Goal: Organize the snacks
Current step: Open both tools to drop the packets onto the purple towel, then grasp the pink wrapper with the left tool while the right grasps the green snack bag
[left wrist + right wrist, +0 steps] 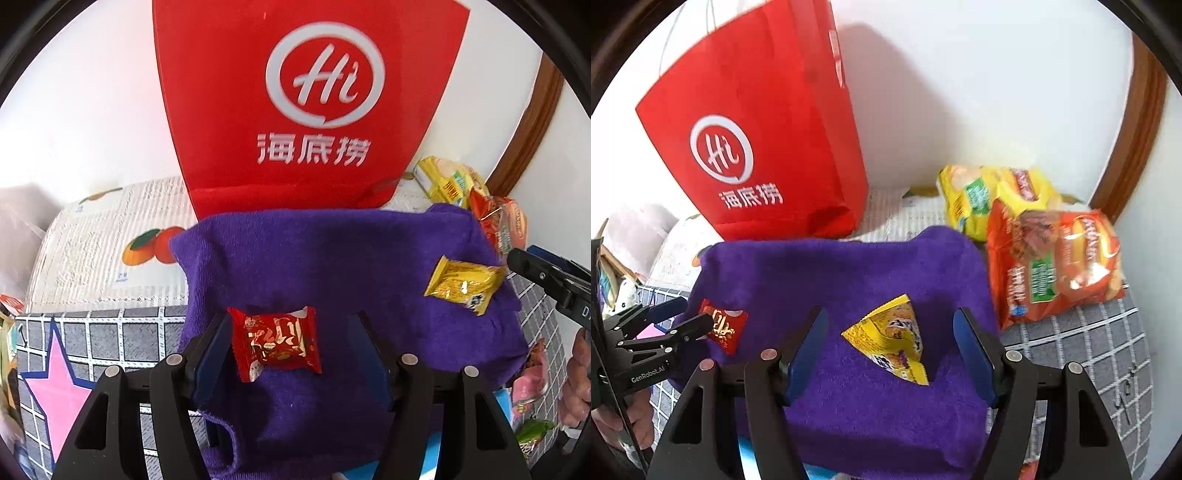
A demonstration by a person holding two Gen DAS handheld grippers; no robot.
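Left wrist view: purple towel [332, 266] spread over a grid-patterned cover [110, 332]; red paper bag [314, 92] upright at the towel's far edge; yellow multipack [447, 181] and orange multipack [506, 225] at its far right corner. Red snack packet [275, 341] lies on the towel's near half between the spread fingers of the left gripper [291, 332], free of both pads. Yellow snack packet [463, 282] near the right edge. Right wrist view: bag [757, 129] far left, multipacks [990, 195] [1056, 269] far right. Yellow packet [894, 339] mid-towel [849, 269] between the parted fingers of the right gripper [892, 345], untouched. Both grippers angle steeply downward.
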